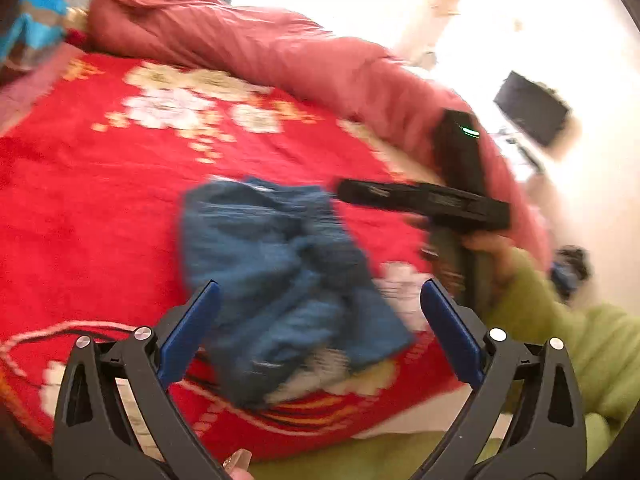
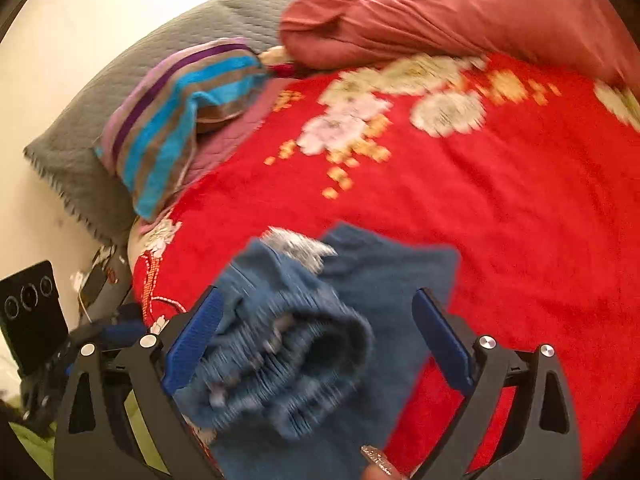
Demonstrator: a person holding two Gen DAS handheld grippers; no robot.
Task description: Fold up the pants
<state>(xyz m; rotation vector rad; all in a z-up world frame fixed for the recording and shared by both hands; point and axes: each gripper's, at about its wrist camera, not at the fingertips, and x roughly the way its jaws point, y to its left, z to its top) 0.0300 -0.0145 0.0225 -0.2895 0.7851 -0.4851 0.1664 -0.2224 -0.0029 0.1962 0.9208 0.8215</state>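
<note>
Blue pants point(image 1: 280, 276) lie bunched on a red floral blanket point(image 1: 100, 184) on a bed. My left gripper point(image 1: 320, 304) is open and empty, its blue pads on either side of the pants' near end and above it. The right gripper's black body point(image 1: 424, 200) shows at the right in that view, held by a hand in a green sleeve. In the right wrist view my right gripper point(image 2: 316, 312) is open over the gathered waistband of the pants point(image 2: 304, 344). The frames are blurred by motion.
A rolled pink-red duvet point(image 1: 248, 40) lies along the far side of the bed. A striped towel point(image 2: 176, 120) and grey quilted pillow point(image 2: 132, 76) sit at the bed's head. A black device point(image 2: 32, 316) stands on the floor beside the bed.
</note>
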